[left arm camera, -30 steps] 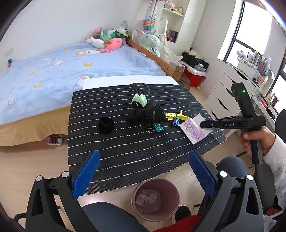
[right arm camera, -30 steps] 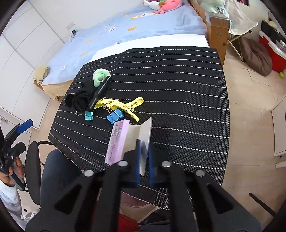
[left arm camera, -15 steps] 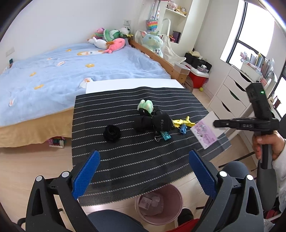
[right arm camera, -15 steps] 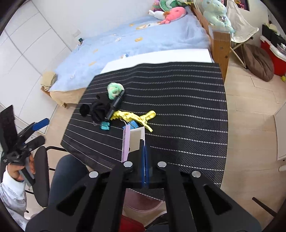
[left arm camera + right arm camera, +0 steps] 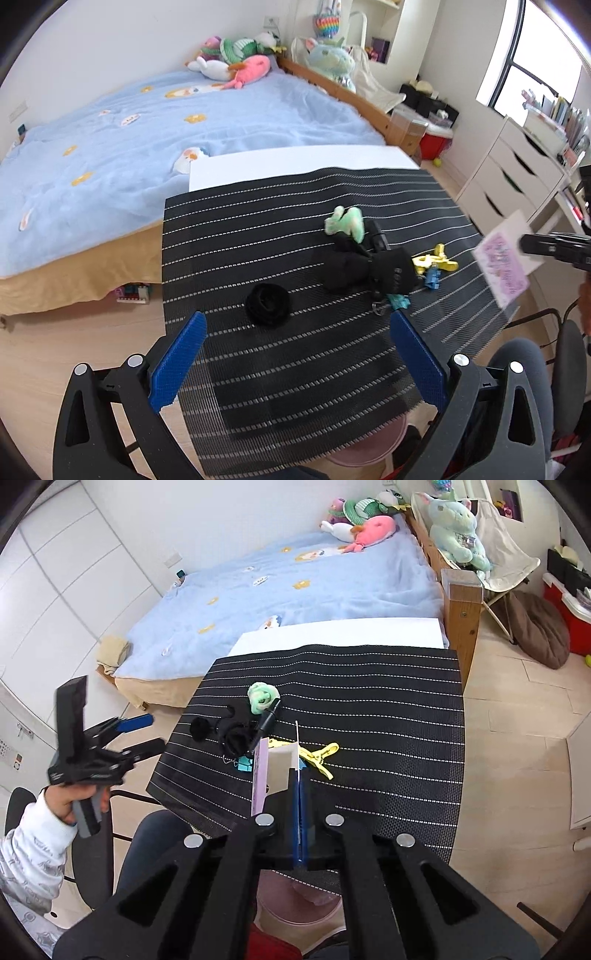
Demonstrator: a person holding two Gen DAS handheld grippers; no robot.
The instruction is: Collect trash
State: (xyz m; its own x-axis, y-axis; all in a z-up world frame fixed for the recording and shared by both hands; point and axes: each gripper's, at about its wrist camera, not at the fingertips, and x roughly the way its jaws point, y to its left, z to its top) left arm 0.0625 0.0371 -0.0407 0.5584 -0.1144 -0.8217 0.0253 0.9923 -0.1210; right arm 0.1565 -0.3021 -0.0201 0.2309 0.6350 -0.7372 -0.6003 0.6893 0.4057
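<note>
The right gripper (image 5: 300,812) has its jaws clamped on the edge of a folded card (image 5: 275,768), held clear above the tabletop (image 5: 388,716) at frame centre, probably so it can go to the pink bin (image 5: 295,904) at lower centre. The left gripper (image 5: 295,362), low in its frame, hovers with jaws wide apart, holding nothing, likely ready for another piece.

Black plastic left gripper (image 5: 295,365) with blue textured finger pads (image 5: 177,363) and silver screws; matching black right gripper (image 5: 299,812); bare-skinned left hand (image 5: 72,801), white patterned sleeve (image 5: 29,856).
</note>
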